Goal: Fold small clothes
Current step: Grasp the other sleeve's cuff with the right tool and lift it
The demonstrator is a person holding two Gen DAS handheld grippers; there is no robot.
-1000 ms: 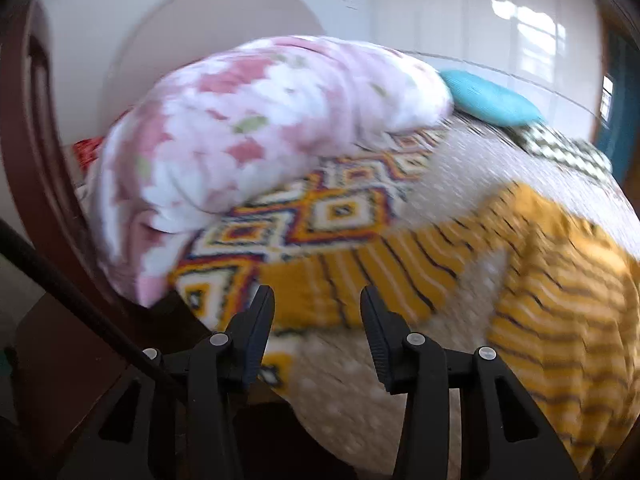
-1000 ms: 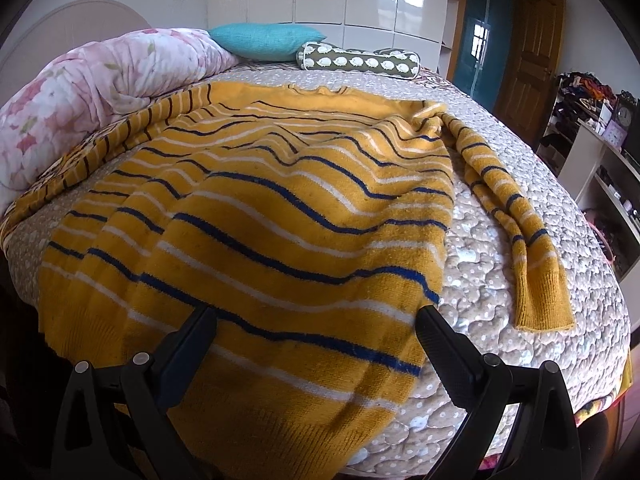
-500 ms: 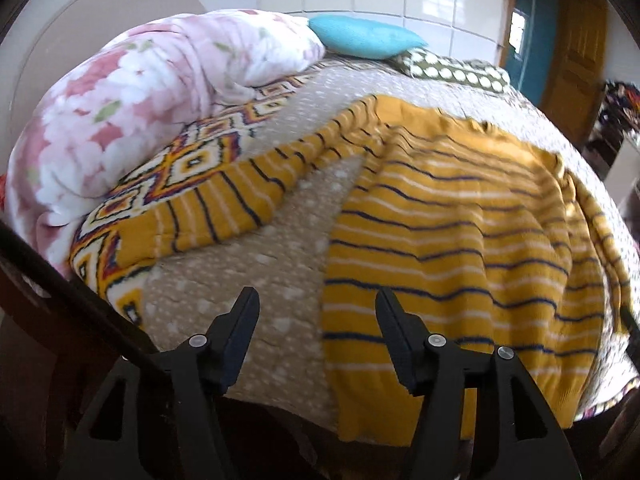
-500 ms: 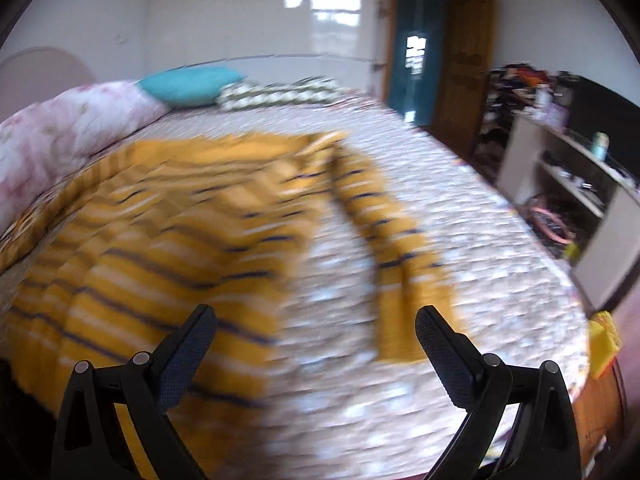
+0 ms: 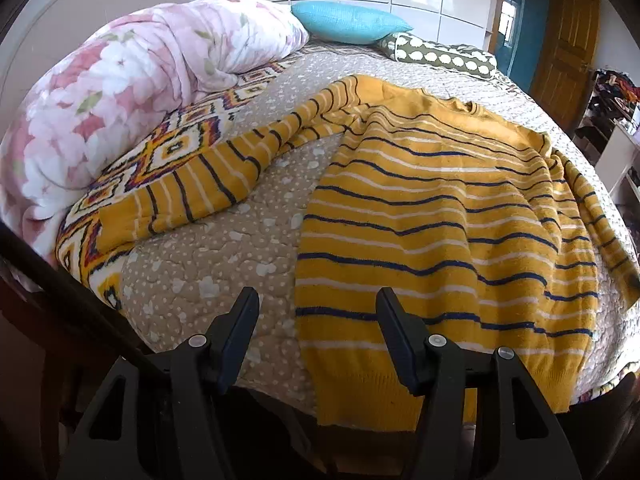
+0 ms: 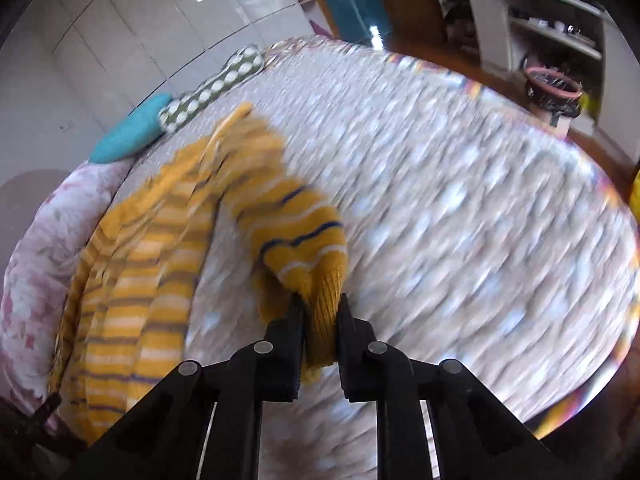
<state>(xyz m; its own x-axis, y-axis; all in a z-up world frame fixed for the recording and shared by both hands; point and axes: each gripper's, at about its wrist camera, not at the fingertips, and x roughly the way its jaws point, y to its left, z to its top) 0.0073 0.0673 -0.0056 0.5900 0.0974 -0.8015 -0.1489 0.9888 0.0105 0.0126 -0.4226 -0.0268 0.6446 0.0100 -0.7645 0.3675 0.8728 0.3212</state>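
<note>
Right gripper (image 6: 319, 312), wide open half second ago, now clamped on sleeve cuff (image 6: 320, 300) of yellow striped sweater (image 5: 440, 216). Sweater lies flat on quilted bed cover (image 5: 208, 264), hem at near edge. Left gripper (image 5: 316, 320) hovers over hem corner, jaws apart, nothing held. Floral duvet (image 5: 120, 92) and blue pillow (image 5: 348, 22) behind.

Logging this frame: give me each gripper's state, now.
Left gripper: open, holding nothing, above the sweater hem.
Right gripper: shut on the sweater's sleeve cuff.
</note>
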